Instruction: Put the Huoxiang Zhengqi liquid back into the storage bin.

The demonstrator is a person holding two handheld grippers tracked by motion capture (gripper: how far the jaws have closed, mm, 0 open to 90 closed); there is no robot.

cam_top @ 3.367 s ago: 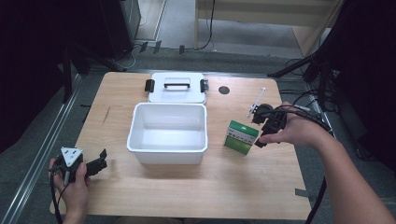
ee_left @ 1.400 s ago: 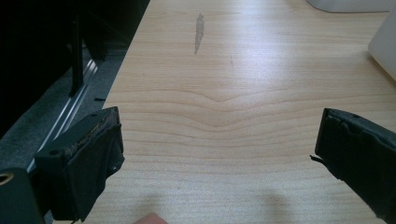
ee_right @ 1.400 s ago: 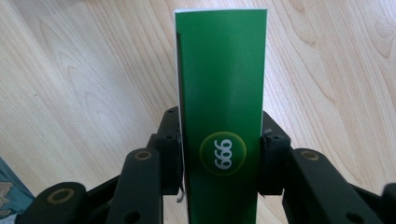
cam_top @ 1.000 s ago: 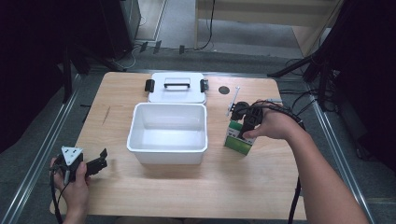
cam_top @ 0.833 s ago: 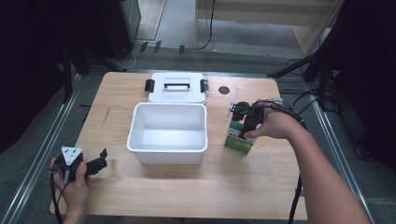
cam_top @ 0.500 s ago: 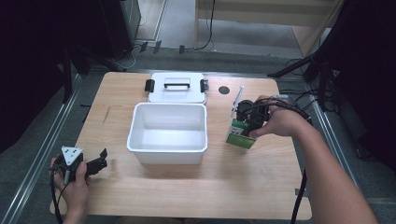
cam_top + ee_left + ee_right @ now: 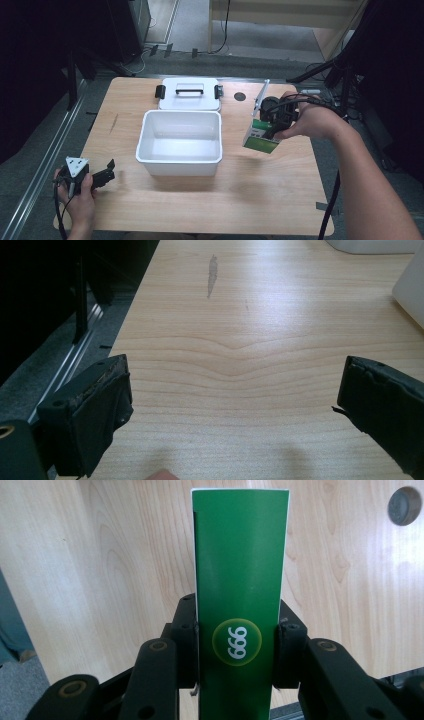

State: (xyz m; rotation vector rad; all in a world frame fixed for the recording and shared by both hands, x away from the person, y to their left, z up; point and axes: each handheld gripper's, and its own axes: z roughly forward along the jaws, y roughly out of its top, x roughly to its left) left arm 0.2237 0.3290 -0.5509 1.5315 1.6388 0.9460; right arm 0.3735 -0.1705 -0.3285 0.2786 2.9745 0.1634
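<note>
Spanning pale wood above grey floor, the table [image 7: 200, 200] sits beneath the right claw [image 7: 267, 131] grasping a green box [image 7: 261, 140].

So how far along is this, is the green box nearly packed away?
Done: the lid is off and lies behind the open white bin. In hand: the right gripper has its jaws shut on the green box, held above the table beside the bin. Left, probably: put the box in the bin and fit the lid. The left gripper rests open.
</note>
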